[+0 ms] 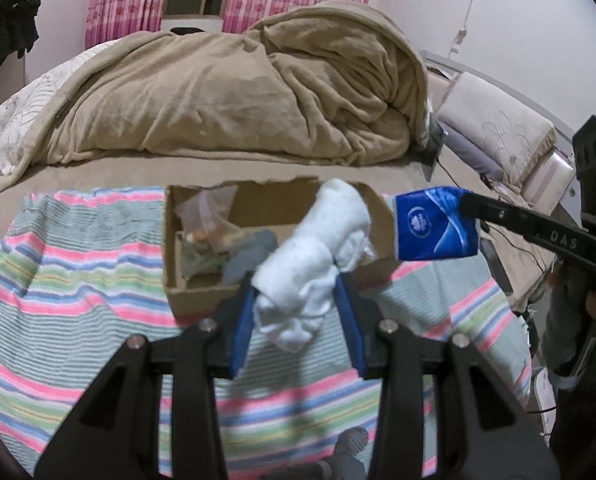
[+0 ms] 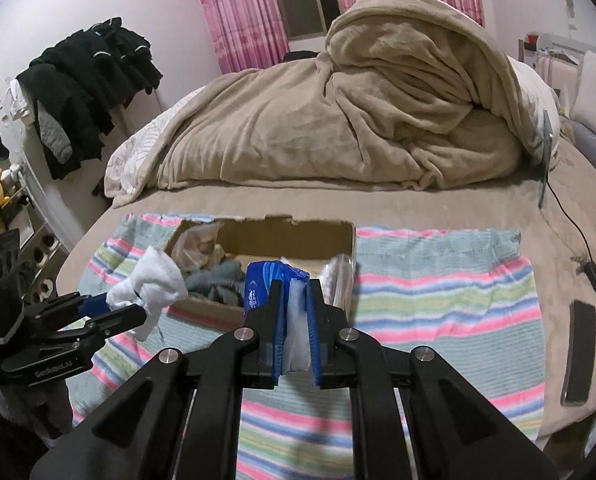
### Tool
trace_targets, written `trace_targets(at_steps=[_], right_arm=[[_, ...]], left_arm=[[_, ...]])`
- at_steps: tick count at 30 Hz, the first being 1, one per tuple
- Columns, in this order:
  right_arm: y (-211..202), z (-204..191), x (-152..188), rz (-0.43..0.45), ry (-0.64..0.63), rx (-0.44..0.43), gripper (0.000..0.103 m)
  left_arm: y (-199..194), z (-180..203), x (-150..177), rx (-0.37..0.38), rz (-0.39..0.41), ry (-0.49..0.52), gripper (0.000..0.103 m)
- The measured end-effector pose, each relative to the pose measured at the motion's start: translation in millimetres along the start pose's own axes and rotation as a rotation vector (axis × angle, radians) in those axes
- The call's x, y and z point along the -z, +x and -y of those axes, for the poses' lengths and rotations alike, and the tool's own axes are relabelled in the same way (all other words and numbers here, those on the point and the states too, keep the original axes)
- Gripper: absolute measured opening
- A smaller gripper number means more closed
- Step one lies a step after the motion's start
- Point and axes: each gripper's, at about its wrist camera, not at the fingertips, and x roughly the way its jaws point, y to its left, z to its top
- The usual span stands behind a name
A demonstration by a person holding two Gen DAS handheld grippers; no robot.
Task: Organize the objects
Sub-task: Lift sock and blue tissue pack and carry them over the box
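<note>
Clamped between the blue pads of my left gripper [image 1: 298, 300], a rolled white cloth [image 1: 318, 256] hangs above the near edge of the open cardboard box [image 1: 201, 292], while my right gripper [image 2: 295, 300] pinches a blue pocket-tissue pack [image 2: 271, 280] just in front of the same box's near wall. Both loads are off the striped towel [image 1: 77, 264] that covers this end of the bed, with the box sitting on it; neither is over the middle of the box yet. Inside the box lie a clear plastic bag of small items [image 1: 205, 220] at the left and a grey fabric piece [image 1: 249, 256] beside it, which leaves the right half the barer part. I judge the step in hand to be the carry: two things lifted and on their way to the box, nothing dropped in from this pair so far. Next, as I see it, each gripper needs to travel forward past the near wall, lower into free space, and let go, the cloth toward the middle, the tissue pack toward the right, without the two tools crossing. Behind, a heaped beige blanket [image 1: 237, 80] fills the bed.
</note>
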Motion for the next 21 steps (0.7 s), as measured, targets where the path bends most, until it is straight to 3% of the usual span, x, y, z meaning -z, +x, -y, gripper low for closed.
trace_targets(at_steps=[21], right_arm=[[83,-19,-24,-0.07,-0.039,0.003,0.012]], left_arm=[[26,-40,-24,-0.004,0.021,-0.059,0.04]])
